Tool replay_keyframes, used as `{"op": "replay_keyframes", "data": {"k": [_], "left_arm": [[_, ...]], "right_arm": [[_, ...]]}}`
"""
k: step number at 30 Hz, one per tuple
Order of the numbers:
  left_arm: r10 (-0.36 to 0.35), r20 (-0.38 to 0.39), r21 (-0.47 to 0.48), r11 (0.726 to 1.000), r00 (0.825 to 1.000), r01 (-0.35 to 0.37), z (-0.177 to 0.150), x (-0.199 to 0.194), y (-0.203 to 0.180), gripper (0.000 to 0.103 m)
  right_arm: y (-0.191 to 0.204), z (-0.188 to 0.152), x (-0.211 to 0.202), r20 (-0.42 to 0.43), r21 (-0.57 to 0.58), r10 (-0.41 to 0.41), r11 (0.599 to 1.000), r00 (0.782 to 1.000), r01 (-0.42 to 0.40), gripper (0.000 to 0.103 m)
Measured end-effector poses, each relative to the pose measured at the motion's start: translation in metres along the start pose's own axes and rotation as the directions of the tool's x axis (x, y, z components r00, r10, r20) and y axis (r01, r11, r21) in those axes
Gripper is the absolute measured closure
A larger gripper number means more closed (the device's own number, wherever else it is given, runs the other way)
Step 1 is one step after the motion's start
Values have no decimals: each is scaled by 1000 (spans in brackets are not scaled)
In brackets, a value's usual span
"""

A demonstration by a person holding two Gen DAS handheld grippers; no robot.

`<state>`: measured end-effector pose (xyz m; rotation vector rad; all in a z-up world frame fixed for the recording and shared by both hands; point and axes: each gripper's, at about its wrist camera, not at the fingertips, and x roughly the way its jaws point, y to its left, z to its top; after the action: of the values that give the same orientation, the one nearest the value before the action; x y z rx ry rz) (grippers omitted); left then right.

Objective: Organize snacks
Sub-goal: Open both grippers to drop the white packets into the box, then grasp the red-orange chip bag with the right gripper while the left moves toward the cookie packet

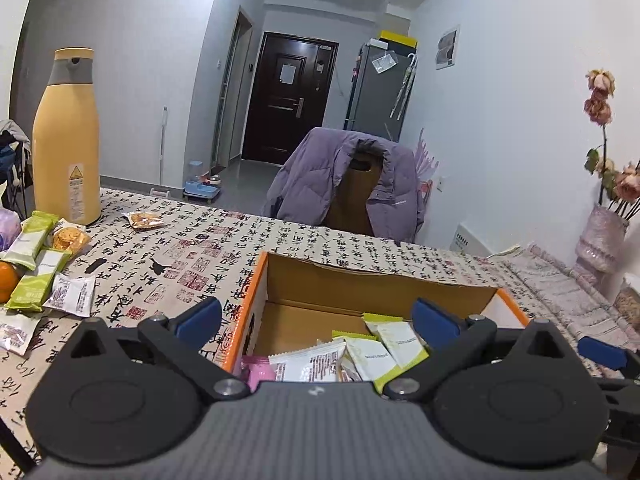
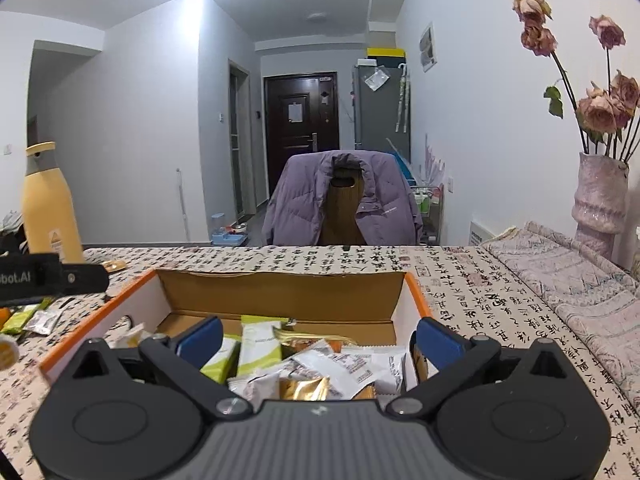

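Observation:
An open cardboard box with orange edges (image 1: 256, 280) (image 2: 416, 296) sits on the table and holds several snack packets (image 1: 376, 350) (image 2: 344, 364), green-white, white and gold. My left gripper (image 1: 316, 316) is open and empty over the box's left wall. My right gripper (image 2: 318, 338) is open and empty just above the packets in the box. Loose snacks (image 1: 36, 264) lie on the table at the far left: green bars, white packets, an orange-filled packet (image 1: 68, 238), and one packet (image 1: 142, 220) farther back. The left gripper's body (image 2: 48, 278) shows at the right wrist view's left edge.
A tall yellow thermos (image 1: 66, 140) (image 2: 46, 208) stands at the back left. An orange fruit (image 1: 7, 282) lies by the loose snacks. A pink vase with dried roses (image 2: 598, 204) stands at the right on a folded cloth. A chair with a purple jacket (image 1: 348, 184) is behind the table.

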<state>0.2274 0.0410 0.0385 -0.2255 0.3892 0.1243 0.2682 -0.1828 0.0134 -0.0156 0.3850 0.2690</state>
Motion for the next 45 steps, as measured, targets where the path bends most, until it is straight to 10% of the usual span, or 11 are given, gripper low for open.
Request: {"op": "replay_keyframes", "data": {"k": [38,45], "left_arm": [[-12,-205,75,997,979,28,-118,-104,39,0],[-21,-214,77,996,977,38,-121,-106,37,0]], "right_arm": [[50,-115,-90,-311,-66,65,994,948,-89,0],[50,-119,-89,-311,-58,56,995,949,-78,26]]}}
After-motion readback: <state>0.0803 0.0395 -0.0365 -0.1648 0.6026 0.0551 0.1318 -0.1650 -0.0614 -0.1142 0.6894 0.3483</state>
